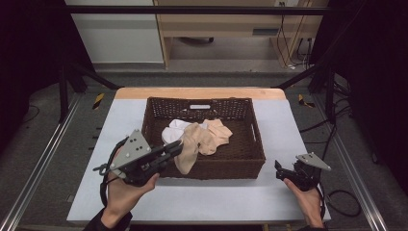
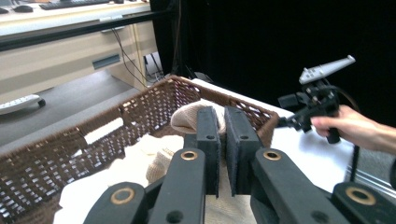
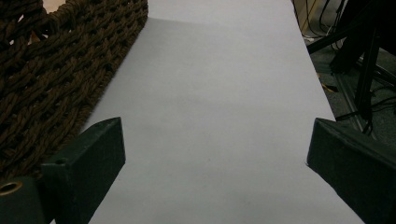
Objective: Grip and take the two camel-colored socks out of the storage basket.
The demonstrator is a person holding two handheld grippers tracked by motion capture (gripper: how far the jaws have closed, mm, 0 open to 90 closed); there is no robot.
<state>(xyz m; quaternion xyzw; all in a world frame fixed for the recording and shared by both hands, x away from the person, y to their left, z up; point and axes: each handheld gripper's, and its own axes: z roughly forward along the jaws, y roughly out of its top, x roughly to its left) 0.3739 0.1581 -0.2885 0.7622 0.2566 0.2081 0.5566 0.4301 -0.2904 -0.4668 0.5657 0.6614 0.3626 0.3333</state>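
Two hand-held black grippers work at the near edge of the white table (image 1: 57, 192). The left gripper (image 1: 176, 147) has its jaws clamped on a limp beige sock (image 1: 190, 149), which hangs over the front rim of the dark brown woven wicker basket (image 1: 240, 166) (part of it drapes down the outer wall). The right gripper (image 1: 279, 169), well apart beside the basket's right corner, holds its jaws spread wide over bare tabletop. Farther in, a white sock (image 1: 173, 130) lies inside.
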